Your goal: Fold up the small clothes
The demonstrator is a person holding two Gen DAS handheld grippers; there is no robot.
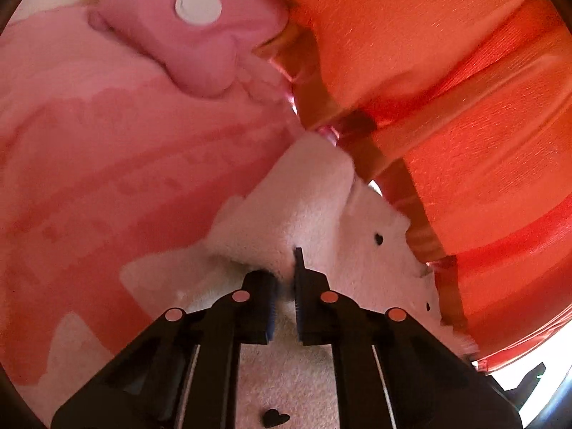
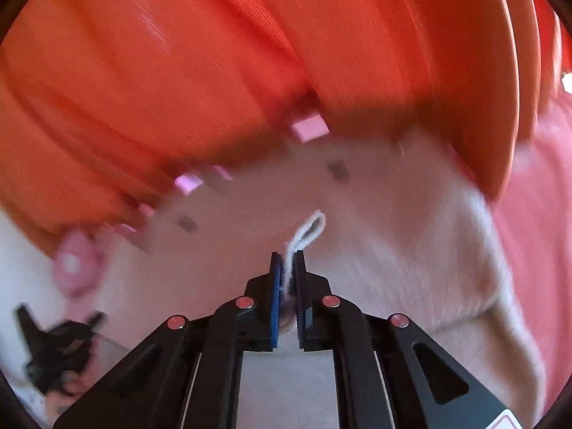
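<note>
- The small garment (image 1: 311, 211), cream and fleecy with little black hearts printed on it, lies spread on a pink bedcover (image 1: 107, 150); its far edge runs just beside an orange-red cloth (image 1: 447, 71) trimmed with a gold band.
- The left gripper (image 1: 284, 268) is pinching a raised fold of that fleece. The fold stands up straight ahead of its tips and the rest of the garment trails back under it.
- The right gripper (image 2: 287, 268) is pressed together on a thin white loop (image 2: 309, 230) of the same garment, and the loop pokes up just past its tips.
- From the right wrist, the left gripper shows low on the left, so I judge that the two hold points lie side by side along one edge.
- Each hand already has its own hold, so neither is nearer. The fold probably turns on carrying that edge across the garment's body, away from the orange-red cloth.
- A pink plush piece (image 1: 193, 35) with a white button lies well apart, beyond the left gripper.
</note>
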